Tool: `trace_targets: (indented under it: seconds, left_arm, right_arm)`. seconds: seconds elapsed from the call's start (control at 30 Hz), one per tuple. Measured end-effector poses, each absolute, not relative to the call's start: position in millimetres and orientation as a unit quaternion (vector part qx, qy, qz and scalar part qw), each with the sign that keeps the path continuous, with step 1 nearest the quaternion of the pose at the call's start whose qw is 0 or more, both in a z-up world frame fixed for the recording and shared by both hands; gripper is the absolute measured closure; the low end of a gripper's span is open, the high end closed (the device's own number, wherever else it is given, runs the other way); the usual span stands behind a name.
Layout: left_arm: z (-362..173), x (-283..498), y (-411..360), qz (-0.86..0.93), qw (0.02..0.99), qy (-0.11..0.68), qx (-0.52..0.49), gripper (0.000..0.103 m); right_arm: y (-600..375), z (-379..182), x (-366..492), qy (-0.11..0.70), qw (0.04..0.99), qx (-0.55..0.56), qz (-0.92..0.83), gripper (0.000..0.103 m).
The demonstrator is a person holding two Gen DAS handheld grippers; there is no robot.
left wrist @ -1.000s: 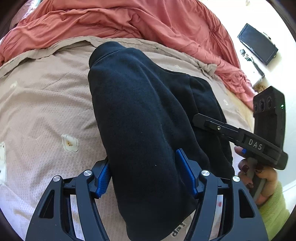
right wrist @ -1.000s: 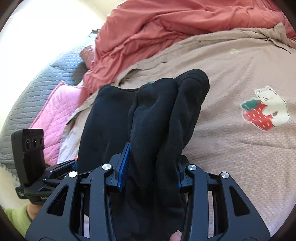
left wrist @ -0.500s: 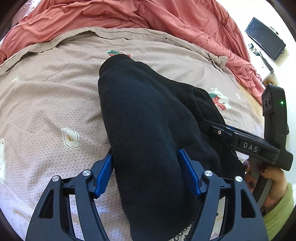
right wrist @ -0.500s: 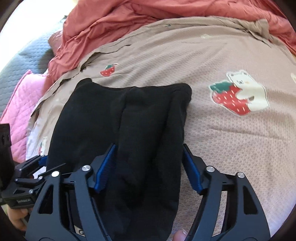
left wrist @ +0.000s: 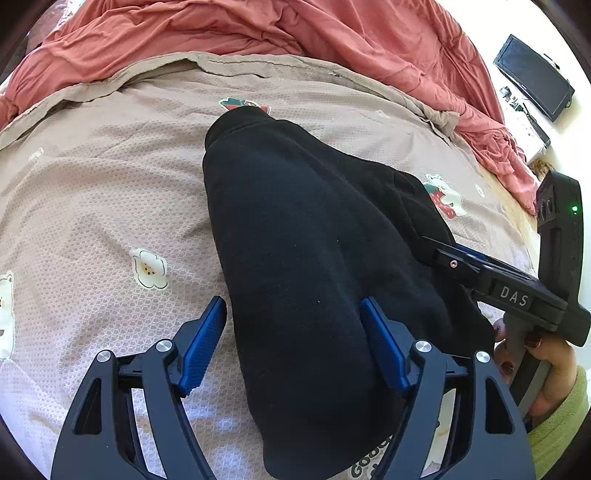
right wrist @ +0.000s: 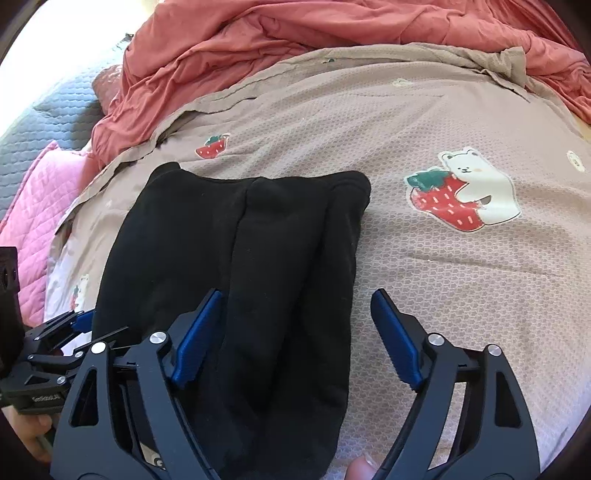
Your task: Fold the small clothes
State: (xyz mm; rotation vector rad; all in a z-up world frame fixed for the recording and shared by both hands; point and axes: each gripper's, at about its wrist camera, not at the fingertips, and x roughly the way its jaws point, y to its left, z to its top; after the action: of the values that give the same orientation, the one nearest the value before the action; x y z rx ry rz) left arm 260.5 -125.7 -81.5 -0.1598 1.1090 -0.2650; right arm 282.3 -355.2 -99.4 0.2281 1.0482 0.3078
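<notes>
Both grippers are now standing wide, letting go of the black garment (right wrist: 236, 280) they were pinching a second ago. Left gripper (left wrist: 293, 341) is straddling its near end; right gripper (right wrist: 295, 338) is hanging over its right edge, fingers apart. Garment is lying folded on the bedsheet (right wrist: 461, 288), running from 6 toward 12 o'clock, lowered from its lifted bunch. That fold is looking finished; smoothing probably comes next.

Showing: one black garment (left wrist: 314, 266), two claws (left wrist: 293, 345) (right wrist: 295, 336), one bed sheet (right wrist: 461, 277), one red blanket (left wrist: 258, 29), one monitor (left wrist: 532, 77).
</notes>
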Motion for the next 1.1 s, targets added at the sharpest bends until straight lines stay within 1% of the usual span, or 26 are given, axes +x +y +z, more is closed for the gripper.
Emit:
trace_targets:
  seconds: [0.07, 0.1, 0.17, 0.27, 0.33, 0.4, 0.43, 0.53, 0.63, 0.77, 1.1]
  left_arm:
    - [-79.4, 259.3, -126.4, -0.123, 0.840, 0.523, -0.070, 0.029]
    - [-78.6, 258.6, -126.4, -0.122, 0.840, 0.524, -0.069, 0.028]
    - [-76.4, 256.0, -125.5, -0.119, 0.841, 0.522, -0.068, 0.026]
    - [-73.6, 250.8, -122.9, -0.116, 0.842, 0.522, -0.067, 0.025]
    - [-69.8, 246.5, -120.7, -0.110, 0.845, 0.520, -0.065, 0.018]
    - [-63.8, 242.2, -118.5, -0.106, 0.849, 0.514, -0.063, 0.013]
    - [-59.6, 239.4, -116.7, -0.105, 0.851, 0.511, -0.063, 0.008]
    - [-46.5, 229.7, -111.2, -0.100, 0.859, 0.499, -0.060, 0.005]
    - [-32.6, 218.1, -106.9, -0.088, 0.868, 0.486, -0.055, 0.005]
    - [-14.7, 198.0, -101.2, -0.073, 0.880, 0.468, -0.038, 0.004]
    - [28.1, 152.1, -80.9, -0.062, 0.899, 0.431, -0.042, 0.004]
  right_arm:
    - [-356.6, -95.7, 279.5, 0.493, 0.852, 0.107, 0.144, 0.024]
    - [-357.3, -93.5, 278.5, 0.490, 0.853, 0.107, 0.142, 0.020]
    - [-360.1, -88.3, 276.1, 0.487, 0.856, 0.108, 0.135, 0.016]
    - [-365.2, -78.5, 270.7, 0.478, 0.862, 0.113, 0.130, 0.012]
    - [-367.9, -69.5, 264.6, 0.467, 0.867, 0.115, 0.127, 0.010]
    - [-368.8, -62.2, 257.9, 0.458, 0.872, 0.115, 0.128, 0.009]
    - [-368.9, -58.7, 254.0, 0.455, 0.874, 0.114, 0.129, 0.009]
    - [-368.9, -46.6, 238.2, 0.442, 0.882, 0.103, 0.129, 0.009]
    - [-368.0, -30.9, 215.8, 0.417, 0.896, 0.091, 0.127, 0.009]
    - [-365.1, -18.2, 194.2, 0.403, 0.903, 0.077, 0.128, 0.009]
    - [-357.2, 18.8, 143.9, 0.359, 0.927, 0.033, 0.108, 0.009]
